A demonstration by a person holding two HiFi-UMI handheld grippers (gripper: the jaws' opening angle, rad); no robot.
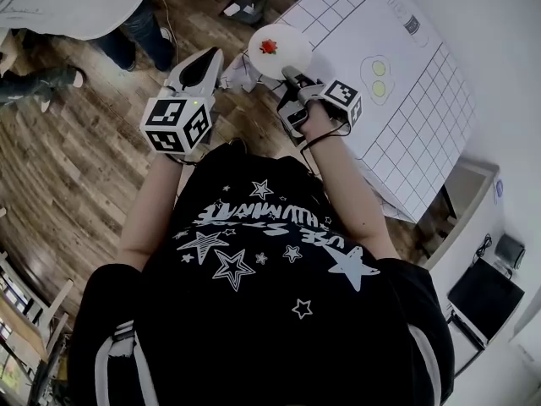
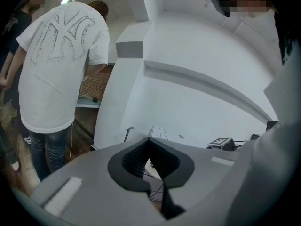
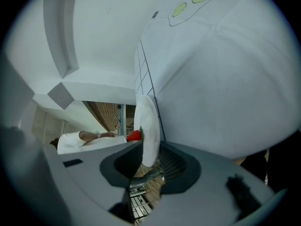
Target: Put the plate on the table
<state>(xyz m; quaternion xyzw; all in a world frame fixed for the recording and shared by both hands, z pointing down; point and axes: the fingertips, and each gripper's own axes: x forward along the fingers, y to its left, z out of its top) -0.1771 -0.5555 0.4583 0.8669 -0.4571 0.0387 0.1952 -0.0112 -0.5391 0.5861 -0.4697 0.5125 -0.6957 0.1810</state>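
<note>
A white plate [image 1: 281,51] with a small red thing [image 1: 269,46] on it hangs at the near left corner of the table [image 1: 406,108], which is covered by a white gridded cloth. My right gripper [image 1: 292,76] is shut on the plate's near rim. In the right gripper view the plate [image 3: 147,121] stands edge-on between the jaws of my right gripper [image 3: 149,148], with the red thing [image 3: 134,135] at its left. To the plate's left, over the wooden floor, my left gripper [image 1: 212,56] is shut and holds nothing. The tips of the left gripper [image 2: 148,140] meet.
A person in a white shirt [image 1: 76,2] and jeans stands on the wooden floor [image 1: 68,159] at the upper left, also seen from behind [image 2: 61,65]. The cloth bears a fried-egg drawing [image 1: 378,79]. A dark case [image 1: 483,299] lies at the lower right.
</note>
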